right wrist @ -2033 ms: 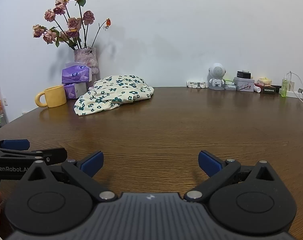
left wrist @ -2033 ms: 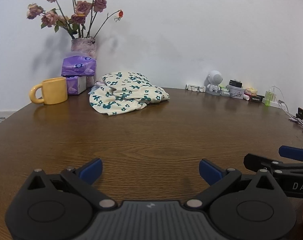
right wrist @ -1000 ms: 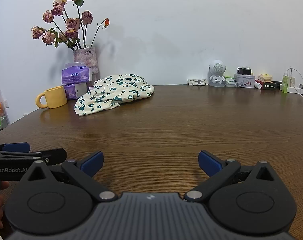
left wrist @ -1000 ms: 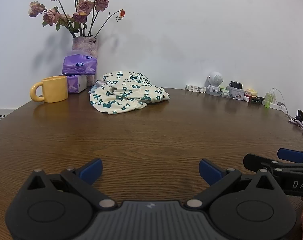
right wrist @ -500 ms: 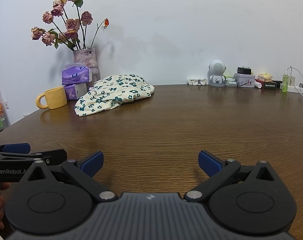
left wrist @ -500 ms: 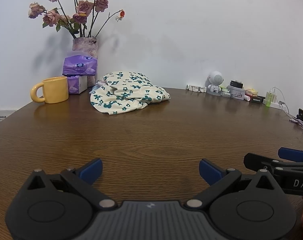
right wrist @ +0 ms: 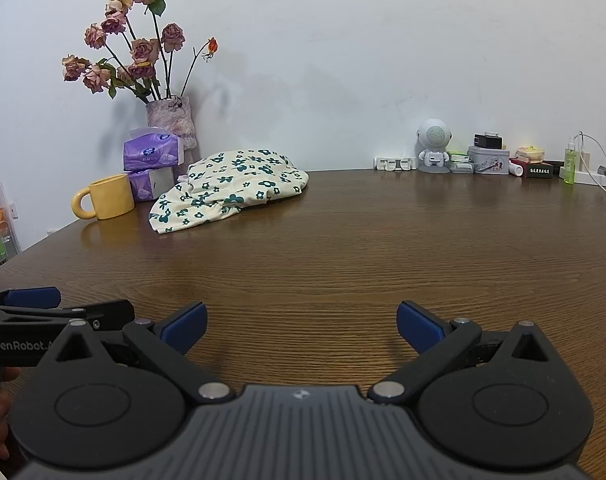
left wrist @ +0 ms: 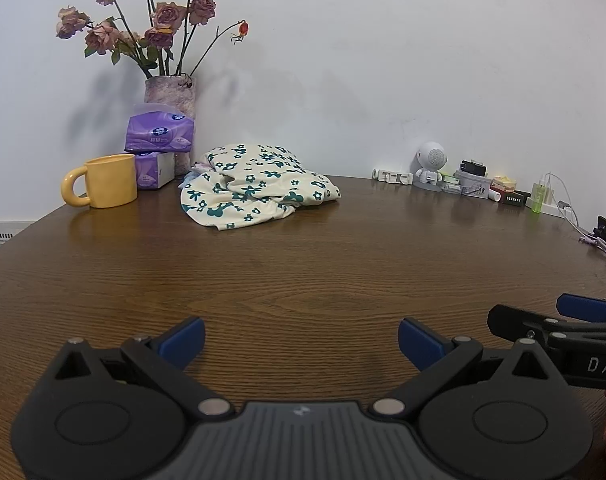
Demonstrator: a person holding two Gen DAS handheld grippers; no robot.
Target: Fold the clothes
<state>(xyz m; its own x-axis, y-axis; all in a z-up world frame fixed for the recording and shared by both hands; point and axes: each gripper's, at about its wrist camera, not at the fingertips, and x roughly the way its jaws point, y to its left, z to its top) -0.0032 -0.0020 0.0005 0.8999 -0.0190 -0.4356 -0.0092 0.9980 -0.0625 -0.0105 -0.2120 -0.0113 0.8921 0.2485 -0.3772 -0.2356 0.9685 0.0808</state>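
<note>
Floral garment (left wrist: 255, 184) bunched far across table (left wrist: 303, 264) — left gripper (left wrist: 301, 338), right gripper (right wrist: 301, 326), both spread, well apart from it.

A cream-coloured garment (left wrist: 255, 188) printed with dark green flowers lies crumpled in a loose, rounded heap at the far left of the brown wooden bench (left wrist: 303, 264), close to the white wall. It is unfolded, bunched into soft ridges, with 1 flat flap spreading forward onto the wood toward the viewer. A little pale fabric peeks out at its left edge.
</note>
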